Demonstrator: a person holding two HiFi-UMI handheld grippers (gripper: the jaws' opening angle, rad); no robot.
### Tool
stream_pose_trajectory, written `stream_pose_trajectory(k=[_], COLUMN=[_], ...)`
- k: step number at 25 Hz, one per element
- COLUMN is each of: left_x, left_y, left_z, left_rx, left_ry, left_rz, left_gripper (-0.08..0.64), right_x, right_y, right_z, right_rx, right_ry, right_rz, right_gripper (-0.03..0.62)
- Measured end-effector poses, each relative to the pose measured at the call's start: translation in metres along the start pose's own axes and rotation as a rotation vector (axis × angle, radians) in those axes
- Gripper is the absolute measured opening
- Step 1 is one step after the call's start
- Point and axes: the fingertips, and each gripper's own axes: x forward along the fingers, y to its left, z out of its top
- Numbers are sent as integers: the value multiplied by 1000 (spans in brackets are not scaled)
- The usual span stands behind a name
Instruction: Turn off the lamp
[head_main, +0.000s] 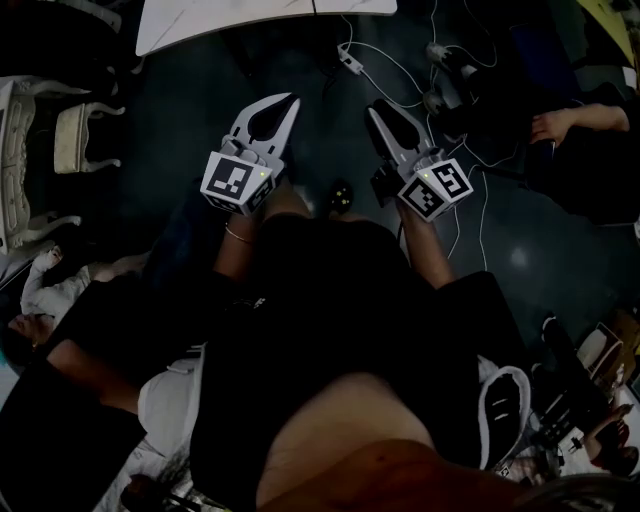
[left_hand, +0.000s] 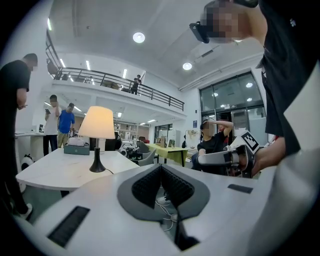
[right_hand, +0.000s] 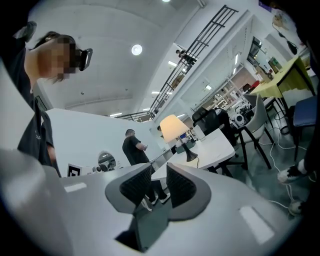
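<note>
Open floor (head_main: 200, 110) lies between the left tongs (head_main: 288, 102), the right tongs (head_main: 376, 106) and the near edge of the worktop (head_main: 230, 20). Loose cables (head_main: 352, 60) trail over it on the right; a pale chair (head_main: 80, 135) stands to the left. Worktop surface bare in front of the lamp (left_hand: 97, 131) and beside it; a tissue box (left_hand: 76, 148) sits just behind, and a person (left_hand: 15, 125) stands at the left end.

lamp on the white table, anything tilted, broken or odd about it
Nothing stands out. The lamp stands upright on the white table, its shade level and still lit, its base flat on the tabletop.
</note>
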Motion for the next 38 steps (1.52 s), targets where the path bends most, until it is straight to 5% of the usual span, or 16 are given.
stream_pose_trajectory(k=[10, 22, 38], left_x=[24, 54, 91], left_y=[76, 161, 182], left_z=[-13, -36, -109], left_rx=[90, -11, -94], left_ry=[26, 47, 91], left_rz=[-36, -66, -160], left_gripper=[8, 8, 9], right_x=[81, 183, 235], right_y=[-32, -105, -180], right_z=[-15, -52, -99], right_rx=[-41, -71, -122], right_ry=[78, 175, 253], right_rz=[-71, -185, -261], right_gripper=[91, 129, 141])
